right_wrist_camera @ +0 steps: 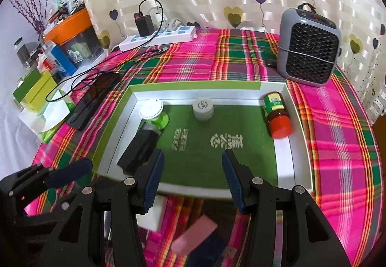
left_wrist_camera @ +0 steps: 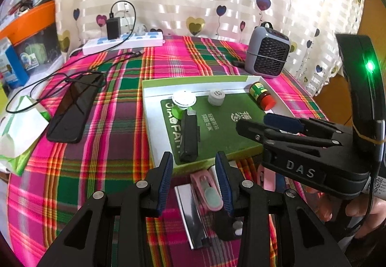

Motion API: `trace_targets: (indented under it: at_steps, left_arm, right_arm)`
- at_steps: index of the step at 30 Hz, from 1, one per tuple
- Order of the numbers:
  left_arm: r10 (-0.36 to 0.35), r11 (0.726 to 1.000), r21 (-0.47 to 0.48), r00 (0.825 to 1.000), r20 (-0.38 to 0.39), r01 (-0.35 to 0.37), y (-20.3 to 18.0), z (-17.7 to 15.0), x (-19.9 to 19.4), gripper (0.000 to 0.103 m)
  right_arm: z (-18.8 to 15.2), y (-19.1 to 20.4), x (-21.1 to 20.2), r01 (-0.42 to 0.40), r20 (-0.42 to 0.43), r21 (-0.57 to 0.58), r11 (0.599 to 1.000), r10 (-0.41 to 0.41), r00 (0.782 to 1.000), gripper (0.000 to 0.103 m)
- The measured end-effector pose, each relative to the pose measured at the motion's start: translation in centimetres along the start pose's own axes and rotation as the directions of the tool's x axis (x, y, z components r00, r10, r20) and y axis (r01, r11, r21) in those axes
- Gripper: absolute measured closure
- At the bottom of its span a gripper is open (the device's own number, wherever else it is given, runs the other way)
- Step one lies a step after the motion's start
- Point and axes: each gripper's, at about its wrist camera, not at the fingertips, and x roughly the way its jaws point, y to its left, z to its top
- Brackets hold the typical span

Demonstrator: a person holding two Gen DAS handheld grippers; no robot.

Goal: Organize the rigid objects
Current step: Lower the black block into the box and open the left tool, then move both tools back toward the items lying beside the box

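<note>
A round table under a pink-and-green plaid cloth [right_wrist_camera: 325,136] carries a shallow box lid [right_wrist_camera: 284,146] with a green floor and white walls. Inside it, a red-capped jar [right_wrist_camera: 276,113] lies on its side against the right wall near the far right corner. A small grey cap [right_wrist_camera: 203,108] stands by the far wall, a white-lidded green cup [right_wrist_camera: 154,113] sits in the far left corner, and a black rectangular block [right_wrist_camera: 138,153] lies along the left wall, its label too dark to read.

The left gripper [left_wrist_camera: 194,180] hovers above the table's near edge, jaws partly apart and empty. Between its fingers, lower down, a pink clip-like thing [left_wrist_camera: 207,191] and a shiny metal piece [left_wrist_camera: 190,214] lie on the cloth; the fingers hide parts of both.

The right gripper [right_wrist_camera: 193,177] hangs over the lid's near wall, jaws standing fairly wide with nothing between them. Below it a pink bar [right_wrist_camera: 195,234], a white block [right_wrist_camera: 154,214] and something dark blue are blurred and partly covered.

At the table's far edge stand a grey fan heater [right_wrist_camera: 308,47] and a power strip [right_wrist_camera: 159,37]; a dark phone [left_wrist_camera: 74,107] lies toward the left edge. A hand [left_wrist_camera: 337,206] shows only in part under the right gripper's handle.
</note>
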Motion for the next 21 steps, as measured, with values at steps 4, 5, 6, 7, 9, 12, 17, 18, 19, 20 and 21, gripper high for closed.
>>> trace_targets:
  at_steps: [4, 5, 6, 7, 9, 12, 17, 18, 19, 20, 21]
  left_arm:
    - [-0.004, 1.0, -0.019, 1.0, 0.014, 0.004, 0.5, -0.6, -1.0, 0.068]
    - [-0.005, 1.0, -0.027, 1.0, 0.015, 0.006, 0.7, -0.9, -1.2, 0.068]
    - [-0.007, 0.999, -0.034, 1.0, 0.015, 0.007, 0.9, -1.1, -1.3, 0.068]
    - [-0.009, 0.999, -0.04, 1.0, 0.015, 0.01, 1.0, -1.4, -1.5, 0.068]
    - [-0.01, 0.999, -0.041, 1.0, 0.008, 0.01, 1.3, -1.9, -1.7, 0.067]
    - [-0.016, 0.999, -0.042, 1.0, -0.002, 0.016, 1.5, -2.8, -1.9, 0.066]
    - [-0.023, 0.998, -0.052, 1.0, -0.012, 0.023, 1.7, -3.7, -2.1, 0.064]
    - [-0.025, 0.998, -0.053, 1.0, -0.013, 0.024, 1.7, -3.8, -2.1, 0.064]
    - [-0.028, 0.998, -0.052, 0.999, -0.016, 0.027, 1.6, -4.0, -2.1, 0.064]
    - [-0.03, 0.998, -0.052, 0.999, -0.022, 0.029, 1.6, -4.1, -1.9, 0.064]
    - [-0.032, 0.998, -0.052, 0.999, -0.027, 0.031, 1.5, -4.3, -1.9, 0.064]
  right_arm:
    - [-1.2, -0.3, -1.3, 0.021, 0.03, 0.004, 1.0, -0.021, 0.999, 0.052]
    - [-1.5, -0.4, -1.5, 0.033, 0.033, 0.01, 0.999, -0.033, 0.999, 0.052]
    - [-1.8, -0.6, -1.8, 0.042, 0.039, 0.015, 0.999, -0.042, 0.998, 0.052]
    - [-2.1, -0.8, -2.1, 0.048, 0.046, 0.021, 0.999, -0.049, 0.998, 0.052]
    - [-2.6, -1.1, -2.6, 0.061, 0.056, 0.029, 0.998, -0.062, 0.996, 0.052]
    - [-3.7, -1.6, -3.4, 0.074, 0.064, 0.036, 0.997, -0.076, 0.995, 0.052]
    - [-5.4, -2.4, -4.1, 0.087, 0.07, 0.071, 0.994, -0.092, 0.993, 0.052]
    - [-5.6, -2.4, -4.2, 0.089, 0.067, 0.076, 0.993, -0.094, 0.993, 0.052]
    - [-5.9, -2.5, -4.2, 0.087, 0.065, 0.082, 0.993, -0.092, 0.994, 0.052]
    - [-6.2, -2.6, -4.2, 0.084, 0.064, 0.085, 0.993, -0.09, 0.994, 0.052]
    - [-6.4, -2.6, -4.2, 0.085, 0.06, 0.087, 0.993, -0.09, 0.994, 0.052]
